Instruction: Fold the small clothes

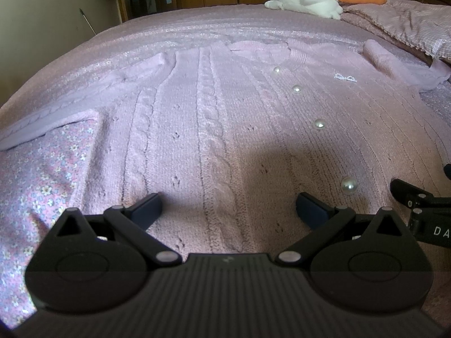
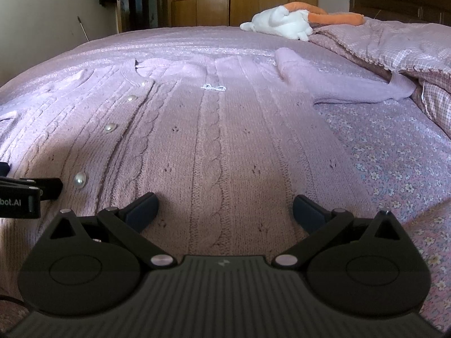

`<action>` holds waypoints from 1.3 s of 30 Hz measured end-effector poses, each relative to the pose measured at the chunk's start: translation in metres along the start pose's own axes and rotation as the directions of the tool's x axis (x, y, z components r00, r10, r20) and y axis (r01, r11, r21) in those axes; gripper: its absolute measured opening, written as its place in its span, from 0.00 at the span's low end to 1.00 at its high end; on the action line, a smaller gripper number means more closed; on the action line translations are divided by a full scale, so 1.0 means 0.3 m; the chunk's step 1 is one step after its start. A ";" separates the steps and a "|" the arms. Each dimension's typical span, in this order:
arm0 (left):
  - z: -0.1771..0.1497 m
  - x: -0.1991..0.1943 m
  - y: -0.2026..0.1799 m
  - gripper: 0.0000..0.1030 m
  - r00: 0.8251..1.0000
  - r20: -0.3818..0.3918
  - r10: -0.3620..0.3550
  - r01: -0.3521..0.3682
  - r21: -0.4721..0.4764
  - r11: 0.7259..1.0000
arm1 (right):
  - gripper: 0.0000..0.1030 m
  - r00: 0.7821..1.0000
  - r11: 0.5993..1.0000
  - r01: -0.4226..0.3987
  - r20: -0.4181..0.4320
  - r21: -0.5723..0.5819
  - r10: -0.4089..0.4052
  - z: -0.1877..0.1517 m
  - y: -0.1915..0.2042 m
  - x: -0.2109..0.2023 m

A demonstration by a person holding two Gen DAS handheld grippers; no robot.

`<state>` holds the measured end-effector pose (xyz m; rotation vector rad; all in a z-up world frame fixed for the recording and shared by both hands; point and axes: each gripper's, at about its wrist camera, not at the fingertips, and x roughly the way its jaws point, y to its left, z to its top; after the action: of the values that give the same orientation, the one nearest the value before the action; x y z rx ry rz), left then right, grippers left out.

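**Hem grab could take one layer only**

Pink cardigan (image 1: 225,118) lay flat and buttoned on the bed (image 1: 42,183), its hem just ahead of both jaws. Left gripper (image 1: 229,207) and right gripper (image 2: 225,205) stood wide open, holding nothing. Risks, as judged: jaws catching only the top knit layer, or snagging a pearl button (image 1: 349,185) right of the left jaws, skewing the fold.

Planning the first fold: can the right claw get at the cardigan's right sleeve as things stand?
Probably yes. The right claw is open over the cardigan, and the sleeve lies flat ahead to its right with nothing on it; only its cuff touches the quilt.
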<state>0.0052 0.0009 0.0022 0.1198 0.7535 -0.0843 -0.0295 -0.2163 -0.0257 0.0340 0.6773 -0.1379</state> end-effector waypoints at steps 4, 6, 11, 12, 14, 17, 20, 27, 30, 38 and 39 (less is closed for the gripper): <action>-0.002 -0.002 -0.001 1.00 1.000 -0.006 0.003 -0.003 0.002 1.000 | 1.00 1.000 1.000 -0.005 0.002 0.004 0.005 -0.001 -0.003 0.000; -0.002 -0.002 -0.002 1.00 1.000 -0.008 0.003 -0.003 0.001 1.000 | 1.00 1.000 1.000 -0.007 0.000 0.006 0.007 0.001 -0.005 0.001; 0.005 -0.006 -0.002 1.00 0.999 -0.038 0.003 -0.004 -0.012 1.000 | 1.00 1.000 1.000 -0.015 -0.010 -0.002 0.015 0.004 -0.008 0.003; 0.008 -0.006 0.000 1.00 0.999 -0.046 0.002 -0.003 -0.019 1.000 | 1.00 1.000 1.000 -0.017 -0.012 -0.002 0.017 0.003 -0.009 0.004; 0.015 -0.007 0.002 1.00 0.998 -0.065 0.001 -0.003 -0.028 1.000 | 1.00 1.000 1.000 -0.020 -0.016 -0.004 0.020 0.005 -0.011 0.003; 0.021 -0.013 -0.001 1.00 0.996 -0.094 0.004 -0.006 -0.024 1.000 | 1.00 1.000 1.000 -0.020 -0.015 -0.005 0.020 0.003 -0.011 0.002; 0.023 -0.018 0.002 1.00 0.994 -0.107 -0.001 -0.002 -0.023 1.000 | 1.00 1.000 1.000 -0.022 -0.014 -0.004 0.022 0.003 -0.011 0.002; 0.027 -0.042 0.032 1.00 0.992 -0.125 -0.026 0.019 -0.060 0.998 | 1.00 0.997 0.998 -0.062 -0.053 -0.010 0.061 0.023 -0.030 -0.003; 0.036 -0.050 0.043 1.00 0.992 -0.126 -0.033 0.024 -0.075 0.997 | 1.00 0.994 0.996 -0.086 -0.072 0.000 0.086 0.037 -0.042 -0.007; 0.096 -0.075 0.052 1.00 0.995 -0.098 -0.026 0.019 -0.078 0.997 | 1.00 0.976 0.972 -0.207 -0.040 0.112 0.212 0.108 -0.181 -0.052; 0.106 -0.076 0.051 1.00 0.995 -0.093 -0.024 0.017 -0.076 0.997 | 1.00 0.975 0.970 -0.213 -0.033 0.117 0.218 0.124 -0.203 -0.056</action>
<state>0.0119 0.0126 0.0420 0.0451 0.8511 -0.0702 -0.0278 -0.2774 0.0147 0.2199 0.7062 0.0342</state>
